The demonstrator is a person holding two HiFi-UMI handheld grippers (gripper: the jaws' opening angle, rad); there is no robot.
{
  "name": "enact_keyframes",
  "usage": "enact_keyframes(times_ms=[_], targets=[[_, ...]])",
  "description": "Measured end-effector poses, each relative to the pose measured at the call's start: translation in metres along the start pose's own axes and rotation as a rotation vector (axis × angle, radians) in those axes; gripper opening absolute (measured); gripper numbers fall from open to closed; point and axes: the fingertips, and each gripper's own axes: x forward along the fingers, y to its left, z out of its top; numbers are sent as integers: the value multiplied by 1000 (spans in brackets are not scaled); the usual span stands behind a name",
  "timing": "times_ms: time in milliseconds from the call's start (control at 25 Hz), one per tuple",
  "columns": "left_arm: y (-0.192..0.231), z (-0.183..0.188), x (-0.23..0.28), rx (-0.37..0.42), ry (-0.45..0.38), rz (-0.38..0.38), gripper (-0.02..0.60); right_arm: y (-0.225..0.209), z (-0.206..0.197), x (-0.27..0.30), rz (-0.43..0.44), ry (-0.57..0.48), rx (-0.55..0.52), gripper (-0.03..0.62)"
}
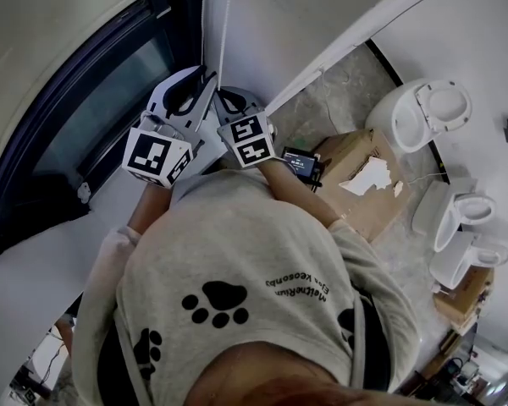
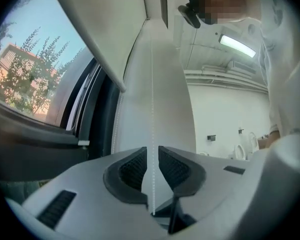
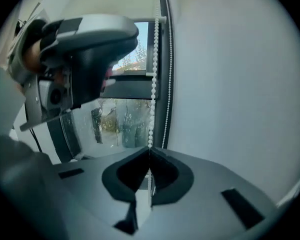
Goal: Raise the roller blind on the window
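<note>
The white bead chain [image 1: 223, 49] of the roller blind hangs beside the window frame. In the right gripper view the chain [image 3: 154, 84] runs down into my right gripper [image 3: 150, 154], whose jaws are shut on it. In the left gripper view the chain [image 2: 152, 109] passes through the gap of my left gripper [image 2: 152, 156]; its jaws stand apart and the pads do not press the beads. From the head view, the left gripper [image 1: 199, 81] and right gripper [image 1: 229, 100] sit close together at the chain. The pale blind [image 2: 97, 29] covers the top of the window.
The dark-framed window [image 1: 85, 117] and its white sill [image 1: 110, 201] lie to the left. A torn cardboard box [image 1: 364, 184] stands at the right with a small screen device [image 1: 299, 161] on its edge. Toilets [image 1: 427, 112] line the far right wall.
</note>
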Motion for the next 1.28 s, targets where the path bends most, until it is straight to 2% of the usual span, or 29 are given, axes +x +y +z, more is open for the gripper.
enact_keyframes(times_ms=[240,360,560,760,880,1080,1280], targets=[[-3,47,12,30,-26,-41,78,5,2,1,13,-8,-26,9],[-2,49,23,29,10,-48,77,6,2,1,16,-10,-32,9],[0,48,35,40,35,-37,16,8,0,1,20,-17,-38,9],[-2,50,38,48,46,-48,9,4,1,-2,10,-27,-20,9],[-2,46,38,59,47,-43,8,3,-3,-1,12,-20,-6,9],[2,19,33,12,77,-26,8,5,-28,6,35,57,15,9],[4,-1,31,23,106,-10,8,8,-48,9,77,103,73,9]])
